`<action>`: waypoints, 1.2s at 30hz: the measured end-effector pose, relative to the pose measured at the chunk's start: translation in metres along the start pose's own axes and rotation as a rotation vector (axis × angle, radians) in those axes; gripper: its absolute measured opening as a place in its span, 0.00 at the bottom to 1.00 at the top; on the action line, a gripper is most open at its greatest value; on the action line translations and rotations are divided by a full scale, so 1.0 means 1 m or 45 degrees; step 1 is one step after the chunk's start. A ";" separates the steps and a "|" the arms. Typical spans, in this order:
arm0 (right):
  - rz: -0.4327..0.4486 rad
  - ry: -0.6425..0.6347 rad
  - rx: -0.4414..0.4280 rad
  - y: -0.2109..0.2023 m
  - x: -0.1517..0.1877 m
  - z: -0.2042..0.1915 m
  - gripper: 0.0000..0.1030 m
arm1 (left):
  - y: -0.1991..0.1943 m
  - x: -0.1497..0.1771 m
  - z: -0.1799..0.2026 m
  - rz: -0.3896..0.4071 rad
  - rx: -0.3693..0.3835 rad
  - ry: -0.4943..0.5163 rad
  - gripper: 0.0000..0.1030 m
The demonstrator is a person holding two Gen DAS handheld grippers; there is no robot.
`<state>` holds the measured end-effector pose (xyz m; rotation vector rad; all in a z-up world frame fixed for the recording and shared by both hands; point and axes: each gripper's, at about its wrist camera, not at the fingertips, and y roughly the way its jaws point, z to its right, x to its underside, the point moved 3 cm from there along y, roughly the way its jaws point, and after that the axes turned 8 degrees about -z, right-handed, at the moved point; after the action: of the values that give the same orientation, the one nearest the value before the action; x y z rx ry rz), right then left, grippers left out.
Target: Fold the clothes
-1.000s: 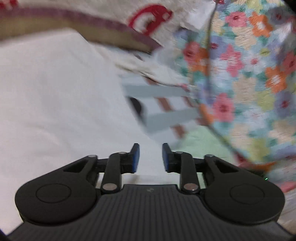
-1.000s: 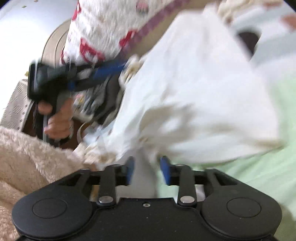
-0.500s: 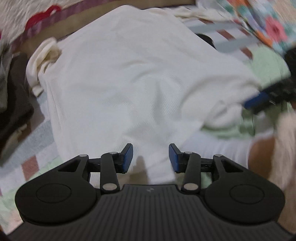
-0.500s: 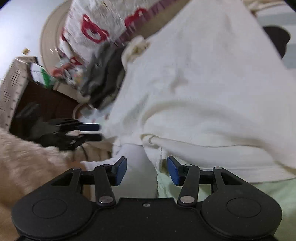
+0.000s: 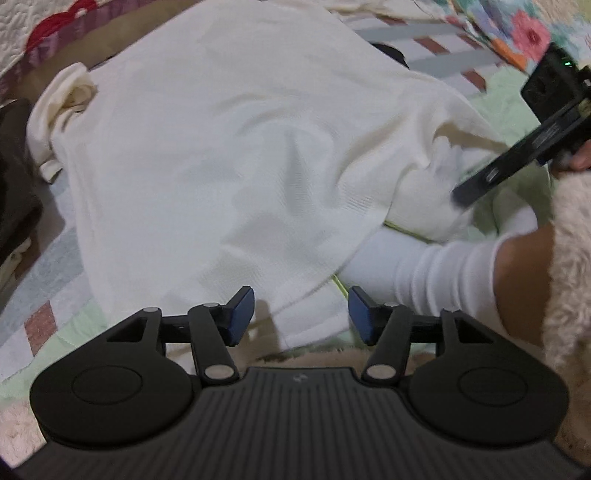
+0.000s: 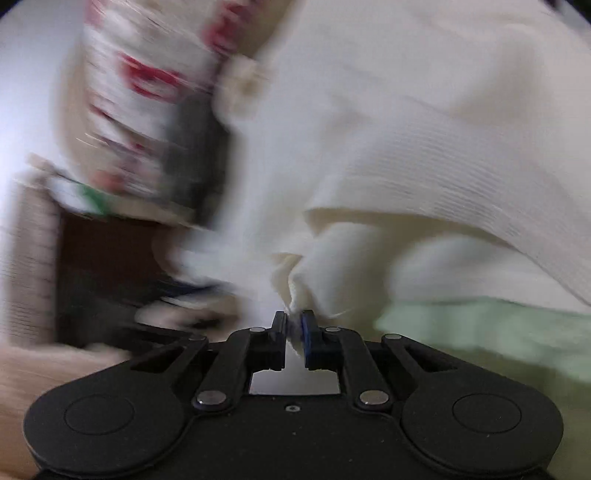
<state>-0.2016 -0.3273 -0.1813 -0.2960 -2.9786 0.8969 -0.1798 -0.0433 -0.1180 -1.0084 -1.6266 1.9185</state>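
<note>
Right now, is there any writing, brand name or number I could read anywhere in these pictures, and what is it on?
None can be read.
Small pale mark on the left hand-held gripper body: a logo, too small to read.
Red shapes on the quilt: pattern, not letters; blurred in the right view.
White garment: no print or label showing.

Soft indoor light; left view sharp, fisheye-bent edges; right view heavily motion-blurred.

My left gripper [image 5: 301,314] is opening wider over the cream sweater [image 5: 240,147]; my right gripper [image 6: 294,325] is closing on its bunched edge.
</note>
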 end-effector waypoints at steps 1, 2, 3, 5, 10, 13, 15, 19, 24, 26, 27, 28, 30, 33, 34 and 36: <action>-0.024 0.004 0.103 0.004 0.004 0.005 0.15 | 0.000 0.000 0.004 -0.003 0.000 0.014 0.54; -0.033 0.009 0.112 0.005 0.008 0.006 0.16 | 0.000 0.000 0.007 -0.005 0.001 0.027 0.57; -0.042 0.014 0.118 0.006 0.012 0.007 0.17 | 0.000 0.000 0.010 -0.008 0.000 0.037 0.59; -0.047 0.010 0.085 0.000 0.016 0.002 0.37 | 0.003 -0.001 0.010 -0.020 -0.016 0.021 0.62; 0.025 -0.188 0.175 -0.028 0.008 -0.041 0.40 | -0.003 -0.003 -0.010 -0.006 -0.128 -0.074 0.62; 0.110 -0.307 0.197 -0.050 -0.008 -0.067 0.40 | -0.018 0.000 -0.021 0.034 -0.187 -0.112 0.63; 0.162 -0.392 0.237 -0.058 -0.020 -0.082 0.43 | -0.029 0.006 -0.029 0.049 -0.239 -0.130 0.69; 0.143 -0.584 0.294 -0.039 -0.040 -0.113 0.44 | -0.053 0.026 -0.057 0.070 -0.359 -0.228 0.71; -0.052 -0.850 0.260 0.015 -0.070 -0.148 0.44 | -0.068 0.052 -0.109 0.072 -0.319 -0.485 0.73; -0.170 -0.923 0.267 0.039 -0.077 -0.162 0.44 | -0.072 0.058 -0.116 0.099 -0.367 -0.552 0.73; -0.229 -0.959 0.270 0.051 -0.080 -0.168 0.44 | -0.073 0.060 -0.119 0.111 -0.384 -0.577 0.73; -0.286 -0.995 0.274 0.063 -0.084 -0.175 0.44 | -0.072 0.059 -0.117 0.114 -0.365 -0.557 0.73; -0.367 -1.060 0.301 0.082 -0.087 -0.185 0.44 | -0.068 0.056 -0.115 0.120 -0.327 -0.517 0.73; -0.528 -1.070 0.298 0.105 -0.085 -0.182 0.44 | -0.057 0.052 -0.106 0.103 -0.310 -0.417 0.73; -0.562 -1.073 0.315 0.115 -0.084 -0.182 0.44 | -0.051 0.050 -0.101 0.085 -0.325 -0.364 0.73; -0.591 -1.121 0.378 0.127 -0.079 -0.179 0.44 | -0.037 0.047 -0.091 0.046 -0.357 -0.259 0.73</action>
<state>-0.0894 -0.1405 -0.0982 1.0023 -3.2378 1.6860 -0.1461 0.0584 -0.0984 -0.9775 -2.0504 1.9045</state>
